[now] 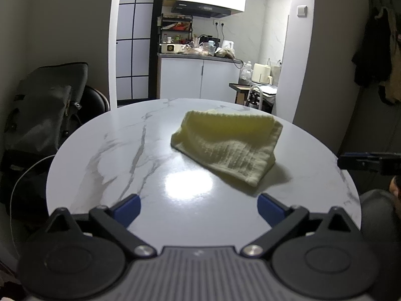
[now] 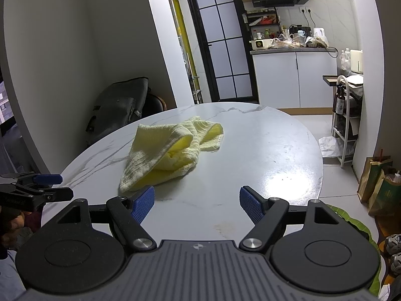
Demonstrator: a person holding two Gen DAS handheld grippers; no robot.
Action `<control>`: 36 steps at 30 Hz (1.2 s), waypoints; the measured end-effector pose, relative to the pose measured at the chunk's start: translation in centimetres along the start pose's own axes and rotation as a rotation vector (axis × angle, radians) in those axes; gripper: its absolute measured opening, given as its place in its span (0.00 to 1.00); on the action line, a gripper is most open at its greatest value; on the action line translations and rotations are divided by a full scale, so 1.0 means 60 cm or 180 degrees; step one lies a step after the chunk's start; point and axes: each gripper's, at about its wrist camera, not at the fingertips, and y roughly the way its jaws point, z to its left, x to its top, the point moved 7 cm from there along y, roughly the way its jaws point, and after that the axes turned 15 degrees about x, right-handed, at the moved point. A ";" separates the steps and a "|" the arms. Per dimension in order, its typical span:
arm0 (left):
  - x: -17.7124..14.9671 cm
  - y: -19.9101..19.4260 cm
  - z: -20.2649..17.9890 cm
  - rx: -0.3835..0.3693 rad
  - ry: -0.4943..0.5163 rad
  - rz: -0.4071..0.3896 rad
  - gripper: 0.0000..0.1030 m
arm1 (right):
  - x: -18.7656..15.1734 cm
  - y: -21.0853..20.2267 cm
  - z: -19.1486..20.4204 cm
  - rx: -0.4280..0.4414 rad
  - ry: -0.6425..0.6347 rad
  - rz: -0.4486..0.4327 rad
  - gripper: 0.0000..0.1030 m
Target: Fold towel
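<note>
While both grippers hover with jaws spread and empty, the left gripper (image 1: 199, 207) and the right gripper (image 2: 196, 204), the crumpled pale yellow towel (image 2: 170, 150) lies on the round white marble table (image 2: 263, 150).

My round white marble-patterned table (image 1: 125, 150) carries one thing: a pale yellow waffle-weave towel (image 1: 225, 143), loosely folded and rumpled, lying toward its middle.
</note>
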 end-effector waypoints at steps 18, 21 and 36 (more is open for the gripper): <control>0.008 -0.002 -0.010 0.0000 0.0079 -0.0062 0.98 | 0.007 0.031 0.015 -0.0029 -0.0067 0.0074 0.77; 0.012 -0.002 -0.014 -0.0016 0.0094 -0.0070 0.96 | 0.012 0.040 0.018 0.0017 -0.0106 0.0123 0.77; 0.022 0.015 -0.045 -0.0091 0.0089 -0.0063 0.89 | 0.028 0.075 0.024 0.0147 -0.0207 0.0217 0.77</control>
